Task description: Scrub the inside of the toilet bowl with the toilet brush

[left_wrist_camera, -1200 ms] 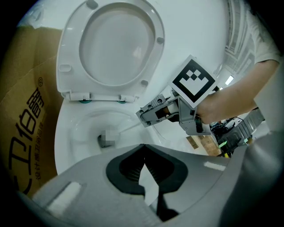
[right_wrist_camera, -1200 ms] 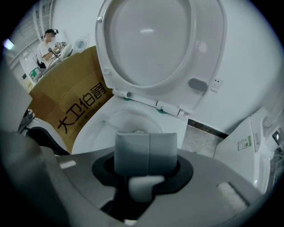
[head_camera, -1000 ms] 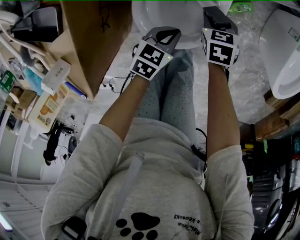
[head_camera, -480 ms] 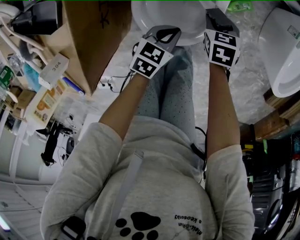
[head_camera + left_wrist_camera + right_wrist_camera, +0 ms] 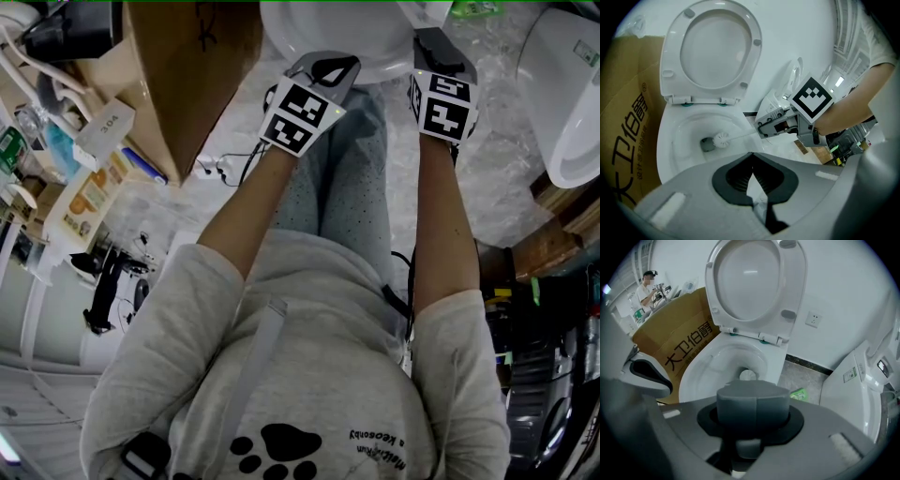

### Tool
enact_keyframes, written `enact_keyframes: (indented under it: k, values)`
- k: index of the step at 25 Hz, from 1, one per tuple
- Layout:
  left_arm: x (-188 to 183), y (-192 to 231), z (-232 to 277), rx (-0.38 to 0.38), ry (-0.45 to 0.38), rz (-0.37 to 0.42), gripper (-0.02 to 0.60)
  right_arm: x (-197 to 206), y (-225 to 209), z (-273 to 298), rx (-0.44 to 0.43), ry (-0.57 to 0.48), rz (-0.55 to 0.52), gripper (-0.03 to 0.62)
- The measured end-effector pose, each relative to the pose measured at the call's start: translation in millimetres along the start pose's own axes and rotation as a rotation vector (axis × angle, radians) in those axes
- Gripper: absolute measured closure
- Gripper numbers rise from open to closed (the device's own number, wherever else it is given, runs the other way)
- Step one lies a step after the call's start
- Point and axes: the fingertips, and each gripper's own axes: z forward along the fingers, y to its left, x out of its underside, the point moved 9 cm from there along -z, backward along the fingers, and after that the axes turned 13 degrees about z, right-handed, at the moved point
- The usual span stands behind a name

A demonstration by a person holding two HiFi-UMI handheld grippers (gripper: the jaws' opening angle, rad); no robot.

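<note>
The white toilet bowl (image 5: 677, 140) stands open, its seat and lid (image 5: 715, 51) raised against the wall. The white head of the toilet brush (image 5: 721, 139) is low inside the bowl by the drain, also seen as the brush head (image 5: 748, 375) past the jaws in the right gripper view. My right gripper (image 5: 752, 420) is shut on the brush's grey handle end (image 5: 752, 397) and shows as the right gripper (image 5: 780, 125) over the bowl's right rim. My left gripper (image 5: 751, 157) is shut with nothing in it, hovering before the bowl's front rim. In the head view the left gripper (image 5: 328, 70) and right gripper (image 5: 436, 42) reach over the bowl (image 5: 319, 28).
A tall brown cardboard box (image 5: 623, 140) stands tight against the bowl's left side. A second white toilet fixture (image 5: 853, 394) sits to the right. A small green packet (image 5: 800, 393) lies on the grey floor between them. A person (image 5: 647, 289) stands far off at the left.
Almost nothing differs: the head view has drifted a little, and both grippers hold their places at the bowl's front rim.
</note>
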Motion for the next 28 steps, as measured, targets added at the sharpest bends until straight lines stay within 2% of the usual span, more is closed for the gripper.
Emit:
enact_keyframes:
  k: [13,20,28]
  values:
    - [14,-16,-12,-0.005,-0.009,-0.001,0.578,37,15,-5,-0.02,0.057,-0.007,0.442]
    - [23,-19,-19,-0.018,-0.021,-0.028,0.577,51,33,-2,-0.044,0.107,-0.053,0.442]
    - [34,-17,-29,-0.043,-0.045,-0.075,0.577,51,46,4,-0.053,0.129,-0.02,0.442]
